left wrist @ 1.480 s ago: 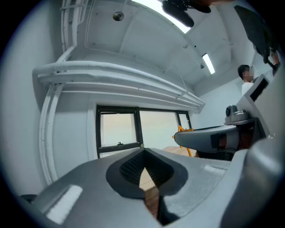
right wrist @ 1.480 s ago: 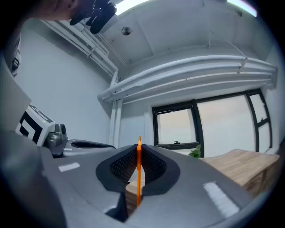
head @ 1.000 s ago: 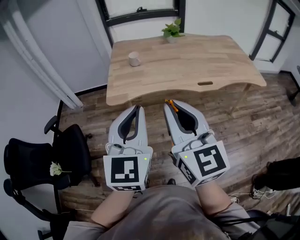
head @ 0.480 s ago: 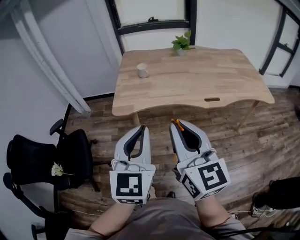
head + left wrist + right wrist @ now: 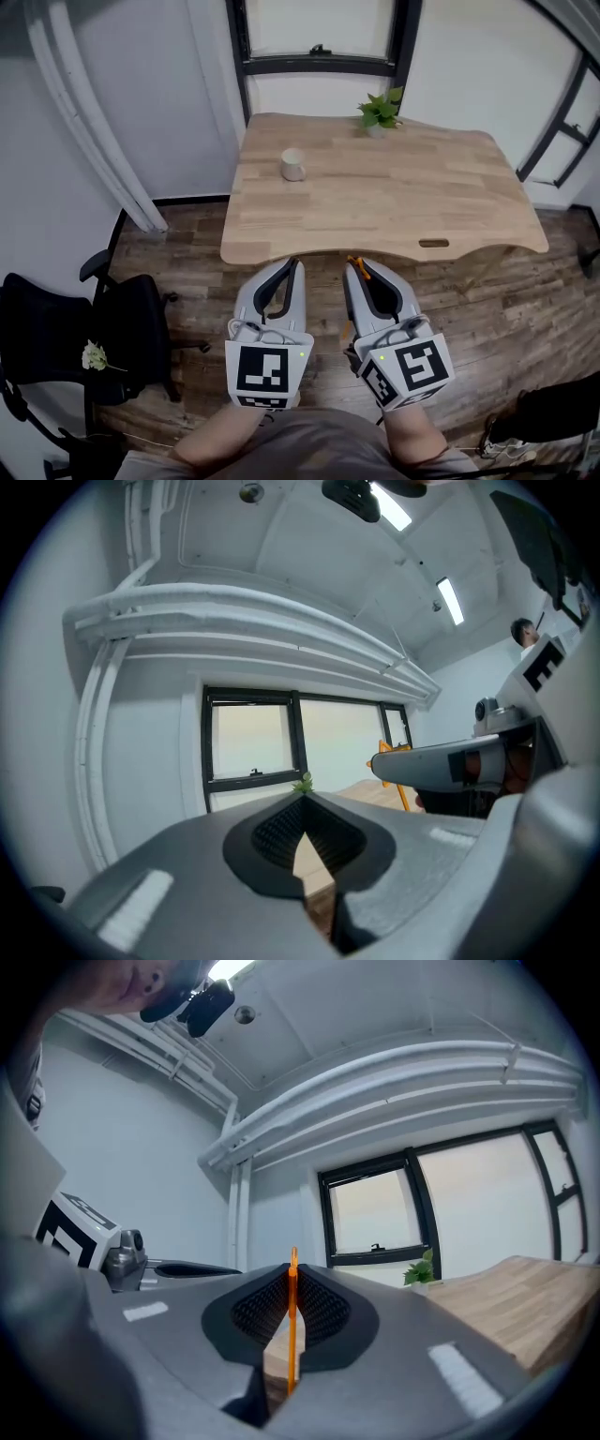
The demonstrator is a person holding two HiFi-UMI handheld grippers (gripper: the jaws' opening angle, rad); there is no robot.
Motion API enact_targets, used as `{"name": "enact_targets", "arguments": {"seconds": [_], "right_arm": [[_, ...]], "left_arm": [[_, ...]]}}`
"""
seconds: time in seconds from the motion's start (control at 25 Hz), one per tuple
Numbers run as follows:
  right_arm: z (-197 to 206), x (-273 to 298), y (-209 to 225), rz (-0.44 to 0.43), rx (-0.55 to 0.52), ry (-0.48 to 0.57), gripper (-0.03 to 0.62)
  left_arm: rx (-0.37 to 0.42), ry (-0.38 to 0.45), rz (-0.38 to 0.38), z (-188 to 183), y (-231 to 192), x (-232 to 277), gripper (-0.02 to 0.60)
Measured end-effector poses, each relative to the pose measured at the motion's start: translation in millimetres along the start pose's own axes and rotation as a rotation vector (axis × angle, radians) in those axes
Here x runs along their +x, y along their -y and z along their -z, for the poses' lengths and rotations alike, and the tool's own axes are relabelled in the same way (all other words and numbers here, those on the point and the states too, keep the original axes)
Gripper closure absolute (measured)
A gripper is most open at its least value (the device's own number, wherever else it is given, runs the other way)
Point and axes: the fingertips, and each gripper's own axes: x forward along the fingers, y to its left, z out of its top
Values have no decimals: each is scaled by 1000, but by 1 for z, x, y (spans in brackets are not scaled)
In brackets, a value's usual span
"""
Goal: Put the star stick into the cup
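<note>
— Star stick (image 5: 292, 1330) picked up yet?
— Yes: pinched upright between the fingers of the right gripper (image 5: 360, 269), orange tip poking out past them. Only a thin orange shaft on show; no star end to be made out.
— And the left gripper (image 5: 292, 267)?
— Fingers closed tip to tip on nothing, carried beside the right one, just apart.
— So how far along?
— Early, by the look of it: pick-up done, everything else left. Both grippers over the floor (image 5: 187, 253), short of the near edge of the desk (image 5: 394, 206). Cup (image 5: 292, 165) upright toward the back left of the desk, well apart from the stick. Left to do, most likely: reach across, bring the stick above the mouth of the cup, lower in, let go.
— Desk itself?
— Pale wood, curved along the near edge, with a small slot (image 5: 433, 244) near the front right. Carrying only the cup and a small potted plant (image 5: 380, 111) at the back edge.
— Room?
— Dark plank floor, white walls, black-framed window (image 5: 319, 28) behind the desk, white pipes (image 5: 89, 122) down the left wall. Black office chair (image 5: 131, 309) at the left, a small white flower (image 5: 93, 356) lying on the seat.
</note>
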Motion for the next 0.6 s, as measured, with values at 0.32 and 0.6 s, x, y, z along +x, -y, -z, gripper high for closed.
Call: {"name": "enact_targets", "arguments": {"seconds": [0.32, 0.6], "right_arm": [[-15, 90, 3, 11, -49, 3, 546], [-27, 139, -1, 35, -79, 37, 546]], "left_arm": [[-18, 41, 16, -10, -71, 56, 580], [-9, 74, 45, -13, -111, 84, 580]]}}
